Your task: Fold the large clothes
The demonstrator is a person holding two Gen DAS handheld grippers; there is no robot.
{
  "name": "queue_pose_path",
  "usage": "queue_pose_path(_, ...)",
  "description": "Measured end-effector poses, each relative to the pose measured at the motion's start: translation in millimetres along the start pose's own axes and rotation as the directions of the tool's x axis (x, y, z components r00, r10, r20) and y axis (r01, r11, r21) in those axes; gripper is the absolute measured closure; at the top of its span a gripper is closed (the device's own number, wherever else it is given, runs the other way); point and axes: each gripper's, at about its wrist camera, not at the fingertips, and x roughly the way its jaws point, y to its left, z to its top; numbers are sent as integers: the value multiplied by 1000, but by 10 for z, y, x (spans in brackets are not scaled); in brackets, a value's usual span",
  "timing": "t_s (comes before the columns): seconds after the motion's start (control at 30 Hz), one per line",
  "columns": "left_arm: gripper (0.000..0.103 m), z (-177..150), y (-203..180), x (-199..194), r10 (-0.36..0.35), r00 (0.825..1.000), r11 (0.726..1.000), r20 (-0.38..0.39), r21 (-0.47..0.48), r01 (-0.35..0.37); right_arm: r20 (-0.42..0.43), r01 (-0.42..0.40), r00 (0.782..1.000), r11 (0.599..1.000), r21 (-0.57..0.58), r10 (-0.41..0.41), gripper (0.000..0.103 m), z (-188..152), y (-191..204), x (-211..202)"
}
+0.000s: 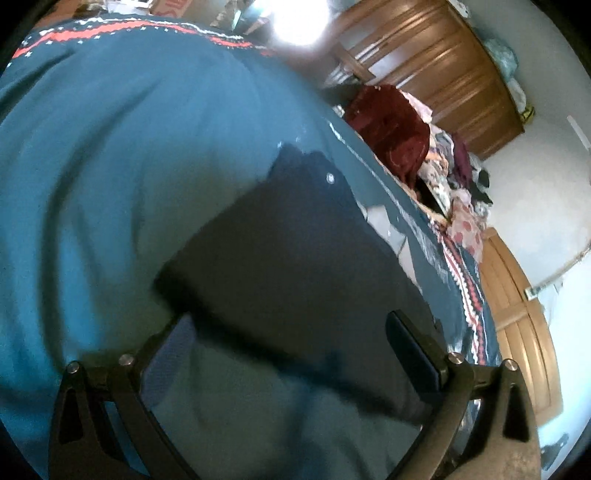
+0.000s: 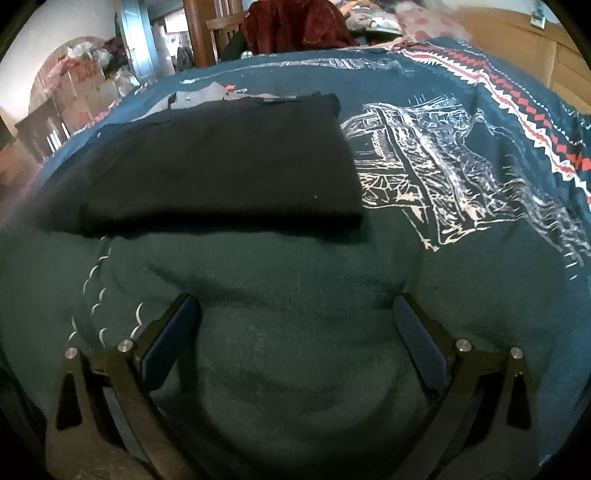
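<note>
Folded garment [image 2: 221,162], frame centre: plain black. Bedspread [image 2: 461,258]: teal, printed with a white line drawing at right and a red-and-white zigzag border at upper right. Heap [image 2: 295,26] at top: dark red. Tool pads [image 2: 421,350]: blue, textured.

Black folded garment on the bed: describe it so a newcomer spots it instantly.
Start from the teal bedspread with its red-and-white zigzag border. The black folded garment lies flat on it, left of the white line drawing. It is the only plain, unpatterned dark rectangle there.
</note>
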Motion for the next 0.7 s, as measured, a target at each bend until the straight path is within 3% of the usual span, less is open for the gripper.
queue_pose_path(0.1, 14, 151, 55, 112, 2, 1000, 1000, 23, -25, -1, -15, -37, 999, 998, -51, 37, 6, 146, 131, -239)
queue_pose_path(0.17, 54, 199, 56, 155, -22, 999, 999, 25, -28, 22, -2, -61, 998, 993, -99, 61, 6, 281, 289, -403)
queue_pose_path(0.2, 68, 206, 21, 164, -52, 998, 999, 23, -7, 52, 7, -83, 996, 987, -135, 85, 6, 425, 435, -491)
queue_pose_path(0.23, 93, 205, -61, 168, -48, 999, 998, 22, 38, 47, 10, -101, 994, 982, -157, 104, 6, 540, 544, -515)
queue_pose_path(0.3, 93, 170, -279, 144, -18, 999, 989, 45, 147, 12, 8, -181, 983, 965, -191, 186, 5, 899, 853, -475)
queue_pose_path(0.4, 93, 58, -669, 87, -8, 998, 951, 70, 308, -14, -22, -333, 941, 913, -237, 338, 5, 1485, 1441, -219)
queue_pose_path(0.47, 93, -59, -941, 33, -19, 996, 912, 83, 410, -17, -84, -442, 896, 865, -238, 435, 5, 1809, 1839, 19)
queue_pose_path(0.53, 93, -147, -1157, 20, -33, 996, 875, 85, 485, -12, -189, -552, 833, 806, -211, 521, 5, 2129, 2331, 397)
queue_pose_path(0.6, 93, -222, -1305, 44, -36, 996, 838, 83, 545, -16, -281, -577, 809, 788, -213, 516, 5, 2301, 2768, 765)
queue_pose_path(0.63, 93, -235, -1328, 48, -38, 996, 833, 78, 553, -12, -373, -592, 786, 776, -220, 494, 5, 2382, 3059, 1056)
queue_pose_path(0.67, 93, -235, -1322, 68, -44, 997, 834, 69, 551, -1, -423, -578, 784, 783, -229, 455, 6, 2399, 3208, 1214)
queue_pose_path(0.7, 93, -230, -1304, 86, -45, 997, 839, 64, 544, 3, -465, -533, 800, 805, -260, 380, 7, 2411, 3398, 1395)
